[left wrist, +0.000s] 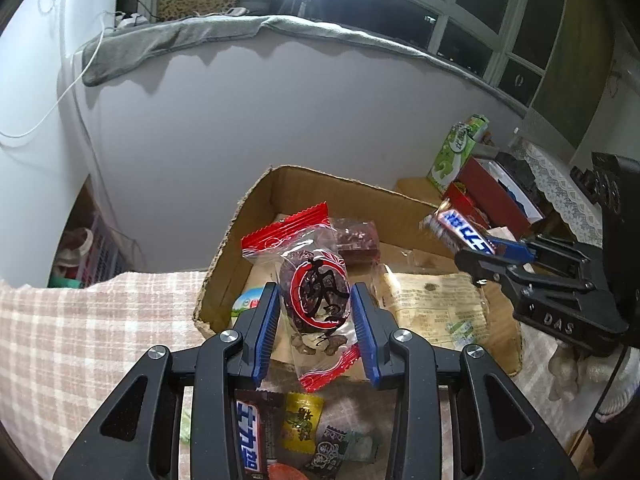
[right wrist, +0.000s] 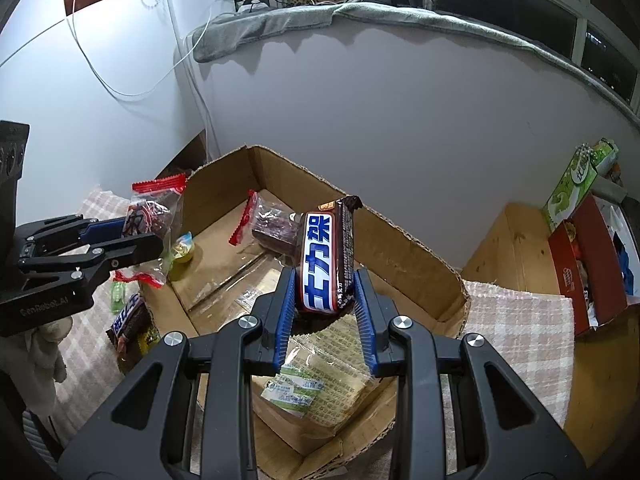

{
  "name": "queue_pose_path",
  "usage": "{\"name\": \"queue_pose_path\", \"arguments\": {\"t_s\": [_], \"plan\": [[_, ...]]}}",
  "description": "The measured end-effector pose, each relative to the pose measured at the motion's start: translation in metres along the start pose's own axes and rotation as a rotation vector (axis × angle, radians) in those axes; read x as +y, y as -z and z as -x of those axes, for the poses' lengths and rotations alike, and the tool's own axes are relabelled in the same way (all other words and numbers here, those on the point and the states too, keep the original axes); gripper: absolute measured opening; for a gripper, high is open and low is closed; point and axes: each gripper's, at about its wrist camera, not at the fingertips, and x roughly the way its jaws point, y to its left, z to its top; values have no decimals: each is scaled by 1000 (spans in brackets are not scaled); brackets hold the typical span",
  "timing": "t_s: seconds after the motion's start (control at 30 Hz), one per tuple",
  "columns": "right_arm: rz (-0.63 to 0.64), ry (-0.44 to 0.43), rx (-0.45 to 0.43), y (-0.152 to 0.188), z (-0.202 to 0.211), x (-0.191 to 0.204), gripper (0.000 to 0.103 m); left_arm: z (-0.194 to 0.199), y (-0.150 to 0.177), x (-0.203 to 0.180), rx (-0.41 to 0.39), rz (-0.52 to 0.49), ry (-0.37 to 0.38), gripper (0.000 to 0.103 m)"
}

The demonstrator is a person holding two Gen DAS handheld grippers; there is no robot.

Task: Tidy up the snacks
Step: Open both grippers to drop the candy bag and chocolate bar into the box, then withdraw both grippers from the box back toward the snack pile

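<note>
In the left wrist view, the left gripper (left wrist: 316, 304) has its jaws closed on a clear red-edged snack packet (left wrist: 314, 292), which stands upright between the blue pads, just over the near edge of the open cardboard box (left wrist: 256, 200). The box sits on a pink checked cloth (left wrist: 80, 320) covering the worktop. Inside the box lie a dark wrapped cake (left wrist: 354, 238) toward the far wall and a pale flat packet (left wrist: 436, 308) on the floor of the box. To the right of the box, the right gripper (left wrist: 478, 258) holds a brown chocolate bar (left wrist: 460, 232) over the box's right side. Loose snacks lie on the cloth just in front of the box, among them a second chocolate bar (left wrist: 250, 436) and a yellow sweet (left wrist: 302, 420). In the right wrist view, the right gripper (right wrist: 324, 300) has its jaws narrow and clamped on the chocolate bar (right wrist: 326, 260), held upright above the middle of the box (right wrist: 400, 248). The left gripper (right wrist: 132, 240) appears left of the box, its jaws gripping the snack packet (right wrist: 154, 216) beside the box's left wall. A red carton (right wrist: 588, 280) stands well to the right of the box.
</note>
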Motion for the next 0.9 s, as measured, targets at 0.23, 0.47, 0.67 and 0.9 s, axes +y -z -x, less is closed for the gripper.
{"name": "queue_pose_path", "arguments": {"t_s": [0.23, 0.47, 0.67, 0.9], "plan": [[31, 24, -51, 2, 14, 10, 79, 9, 0, 5, -15, 14, 0, 53], [50, 20, -76, 4, 32, 23, 79, 35, 3, 12, -60, 29, 3, 53], [76, 0, -100, 12, 50, 37, 80, 64, 16, 25, -93, 42, -1, 53], [101, -41, -129, 30, 72, 57, 79, 87, 44, 35, -100, 61, 1, 53]]}}
